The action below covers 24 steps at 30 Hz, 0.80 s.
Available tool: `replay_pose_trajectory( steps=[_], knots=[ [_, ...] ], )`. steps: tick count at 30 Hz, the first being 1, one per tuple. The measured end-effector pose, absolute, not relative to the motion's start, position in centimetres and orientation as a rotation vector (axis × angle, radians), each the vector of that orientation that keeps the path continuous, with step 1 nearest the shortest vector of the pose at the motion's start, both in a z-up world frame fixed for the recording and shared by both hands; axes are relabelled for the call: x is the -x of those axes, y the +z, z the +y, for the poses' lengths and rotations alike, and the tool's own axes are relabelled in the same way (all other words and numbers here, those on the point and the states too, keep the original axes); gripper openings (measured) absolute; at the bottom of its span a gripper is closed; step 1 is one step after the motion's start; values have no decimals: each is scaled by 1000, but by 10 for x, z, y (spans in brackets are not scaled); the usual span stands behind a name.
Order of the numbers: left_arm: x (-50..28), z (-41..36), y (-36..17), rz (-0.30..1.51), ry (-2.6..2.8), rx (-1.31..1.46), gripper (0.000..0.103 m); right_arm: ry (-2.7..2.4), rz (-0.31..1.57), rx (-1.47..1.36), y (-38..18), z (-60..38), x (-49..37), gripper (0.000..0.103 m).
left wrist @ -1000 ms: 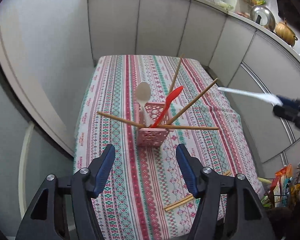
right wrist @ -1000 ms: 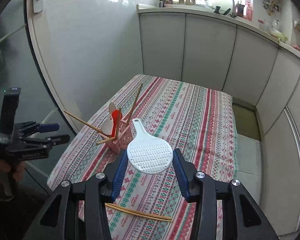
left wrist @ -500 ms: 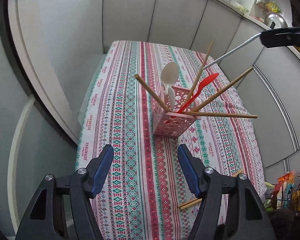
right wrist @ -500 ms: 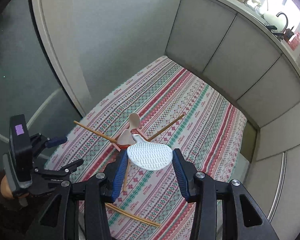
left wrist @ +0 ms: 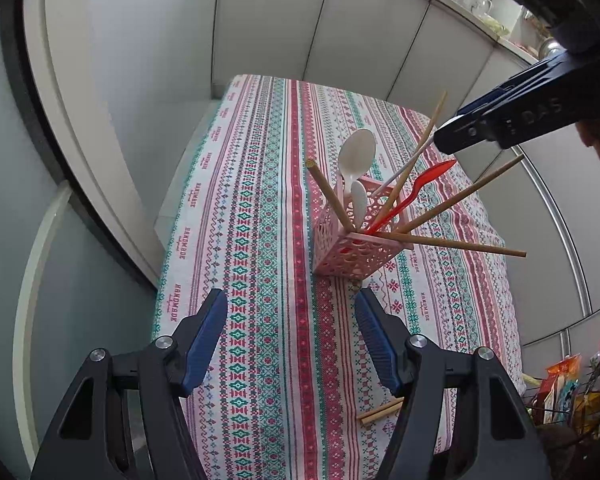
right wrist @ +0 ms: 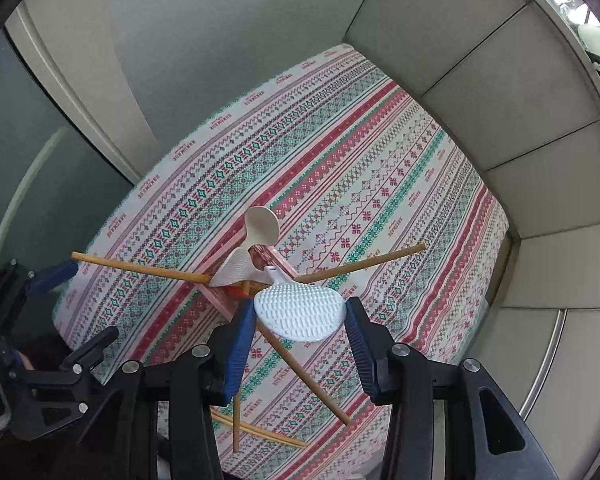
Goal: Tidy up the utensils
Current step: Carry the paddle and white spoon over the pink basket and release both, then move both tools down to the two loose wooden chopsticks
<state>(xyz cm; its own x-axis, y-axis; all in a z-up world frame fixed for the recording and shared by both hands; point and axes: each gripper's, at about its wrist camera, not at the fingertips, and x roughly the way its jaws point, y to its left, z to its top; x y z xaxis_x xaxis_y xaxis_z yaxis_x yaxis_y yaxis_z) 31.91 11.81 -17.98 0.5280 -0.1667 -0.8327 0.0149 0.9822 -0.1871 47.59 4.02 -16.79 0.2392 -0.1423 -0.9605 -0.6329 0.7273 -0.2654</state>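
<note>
Rice paddle (right wrist: 300, 314) lower, over four chopsticks (left wrist: 460, 243)

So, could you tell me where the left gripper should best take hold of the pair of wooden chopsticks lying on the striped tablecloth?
Grip the pair of wooden chopsticks near mid-length, coming straight down from above with the left gripper turned so its fingers close across both sticks. They lie flat and side by side near the cloth's edge, so only the top is reachable.

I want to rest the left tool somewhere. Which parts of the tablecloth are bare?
Bare cloth lies between the pink basket and the far wall panels, and along the left edge of the tablecloth. It is crowded around the basket, where chopsticks fan outward, and at the near right corner, where a loose chopstick pair lies.
</note>
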Motion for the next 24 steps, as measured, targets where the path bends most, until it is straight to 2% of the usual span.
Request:
replay_pose_trajectory(
  steps=[4, 8, 11, 24],
  knots=[
    [-319, 118, -180, 1012, -109, 164, 69, 356, 1381, 722, -183, 42, -484, 47],
    [-320, 120, -181, 1017, -99, 169, 69, 360, 1367, 703, -180, 45, -484, 48],
    [-320, 121, -181, 1021, -93, 167, 69, 372, 1330, 677, -162, 44, -479, 61],
    [-304, 90, -181, 1034, -155, 101, 69, 350, 1226, 578, -92, -22, -404, 62]
  ],
)
